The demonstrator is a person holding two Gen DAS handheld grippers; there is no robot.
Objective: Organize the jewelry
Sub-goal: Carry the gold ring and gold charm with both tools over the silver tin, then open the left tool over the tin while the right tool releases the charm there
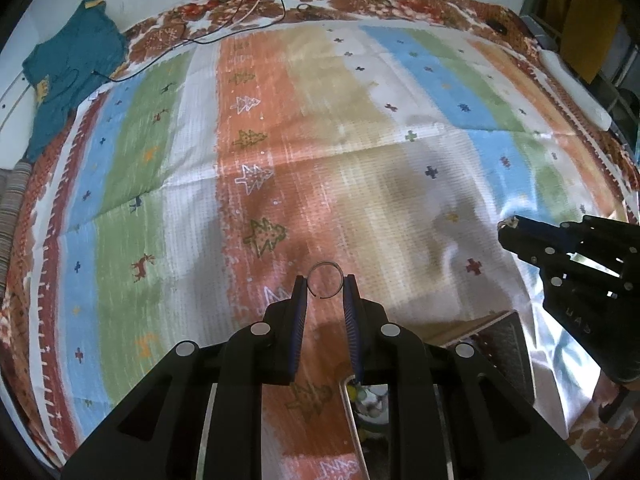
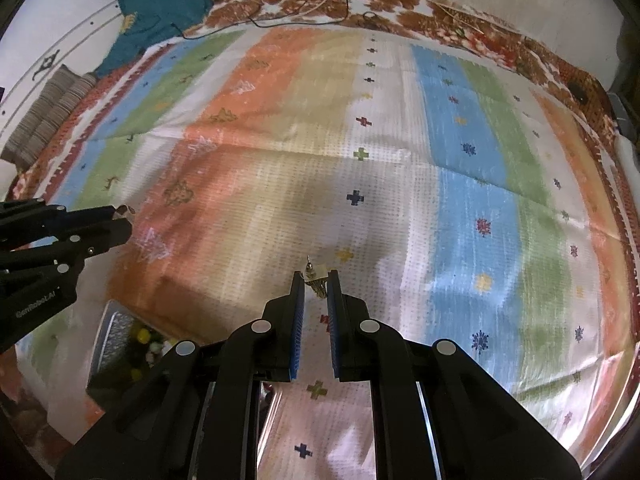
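The left gripper (image 1: 325, 285) pinches a thin open ring (image 1: 325, 280) above the striped cloth (image 1: 360, 152). The right gripper (image 2: 316, 280) pinches a small earring (image 2: 314, 274). A box (image 2: 116, 344) sits near.

Striped cloth (image 2: 400, 184) open ahead, teal garment (image 1: 72, 68) and cables (image 1: 248, 8) far edge, jewelry box (image 2: 120, 344) near left.

jewelry box (image 2: 120, 344) half hidden, earring (image 2: 316, 276) blurred
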